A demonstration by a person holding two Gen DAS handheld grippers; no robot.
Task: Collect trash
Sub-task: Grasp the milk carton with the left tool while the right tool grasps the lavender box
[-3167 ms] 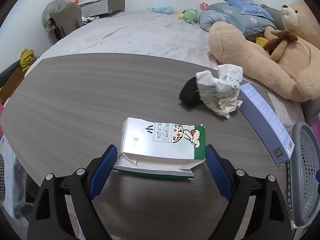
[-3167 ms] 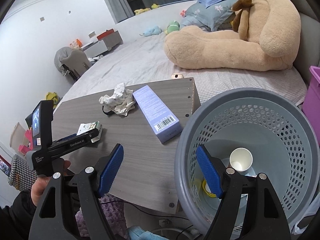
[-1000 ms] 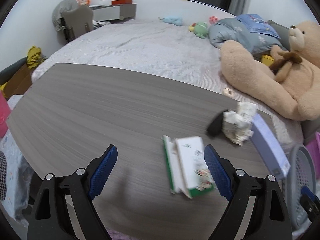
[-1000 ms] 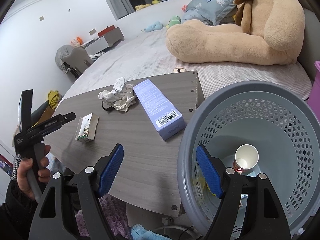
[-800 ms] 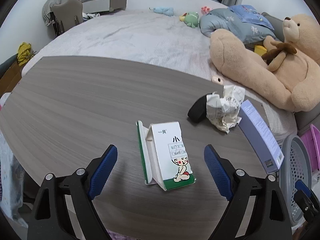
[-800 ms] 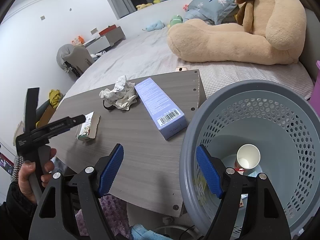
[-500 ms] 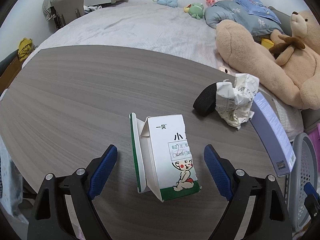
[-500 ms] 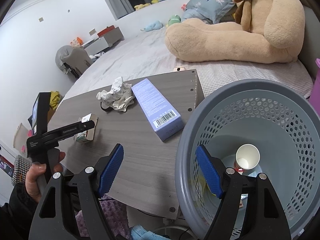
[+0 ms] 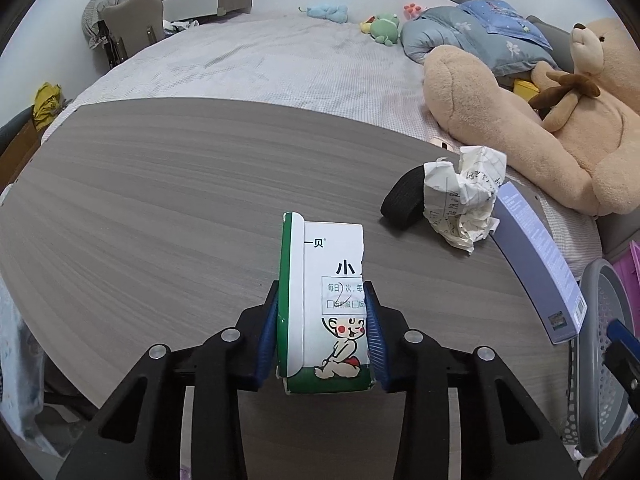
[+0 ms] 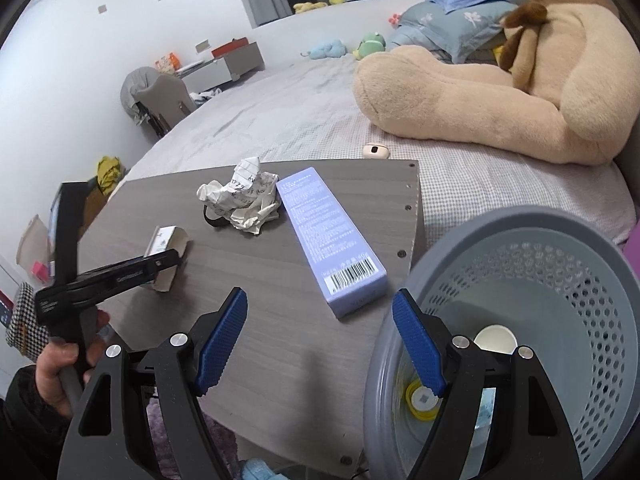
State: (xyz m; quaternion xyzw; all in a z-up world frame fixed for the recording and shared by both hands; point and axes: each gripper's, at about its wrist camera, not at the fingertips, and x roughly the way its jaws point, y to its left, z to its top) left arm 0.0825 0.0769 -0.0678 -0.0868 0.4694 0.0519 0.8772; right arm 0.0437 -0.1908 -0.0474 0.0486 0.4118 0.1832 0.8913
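Observation:
A white and green carton (image 9: 332,248) with a cartoon child on it lies on the grey wood table (image 9: 160,200). My left gripper (image 9: 322,292) is closing on it, and both blue pads press its sides. The right wrist view shows the same carton (image 10: 166,246) with the left gripper (image 10: 160,266) at its near end. A crumpled paper ball (image 9: 464,204) and a long lilac box (image 9: 536,268) lie further right. My right gripper (image 10: 320,294) stands open and empty over the table's near edge, between the lilac box (image 10: 328,240) and the grey basket (image 10: 560,240).
The basket holds a paper cup (image 10: 496,338) and a yellow round thing. A black band (image 9: 402,200) lies against the paper ball. A big teddy bear (image 9: 520,120) sprawls on the bed behind the table. A person's hand (image 10: 60,364) holds the left gripper's handle.
The left jaws, wide apart half a second ago, have closed onto the carton's sides after sinking toward it. The right gripper has drifted a little sideways, still open.

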